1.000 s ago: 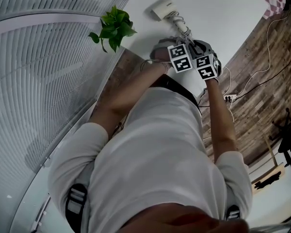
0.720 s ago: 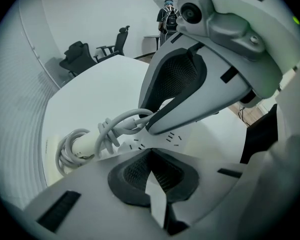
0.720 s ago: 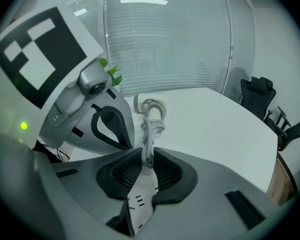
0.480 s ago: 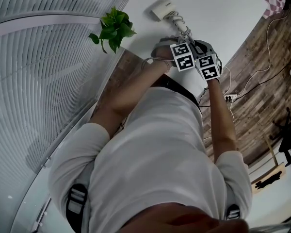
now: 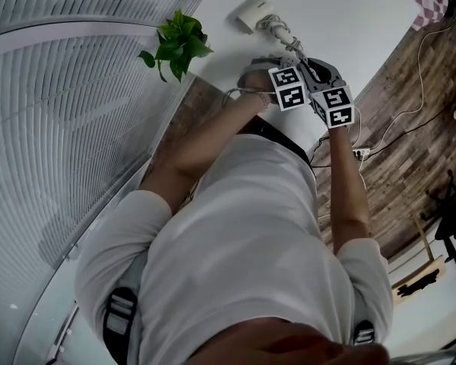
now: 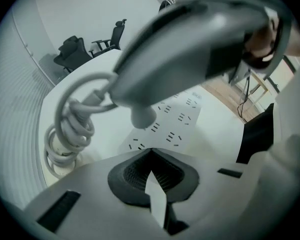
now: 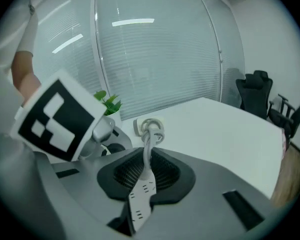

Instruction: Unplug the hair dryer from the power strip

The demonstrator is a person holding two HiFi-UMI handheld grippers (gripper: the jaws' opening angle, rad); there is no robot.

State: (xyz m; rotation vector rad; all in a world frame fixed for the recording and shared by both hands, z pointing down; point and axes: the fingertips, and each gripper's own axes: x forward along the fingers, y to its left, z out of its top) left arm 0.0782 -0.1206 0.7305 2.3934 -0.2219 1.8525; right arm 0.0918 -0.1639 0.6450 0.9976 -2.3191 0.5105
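A green plant (image 5: 178, 44) sits at the white table's (image 5: 349, 21) edge, beside blinds (image 5: 61, 128).

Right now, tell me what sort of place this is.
Most likely an office or meeting room: a large white table, black swivel office chairs beyond it, and a glass wall with blinds. A small potted plant stands on the table.

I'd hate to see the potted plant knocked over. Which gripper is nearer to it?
Left. The left gripper sits on the side toward the potted plant, apart from it; the right gripper, whose jaws have just been closing on the power strip, lies beyond the left one.
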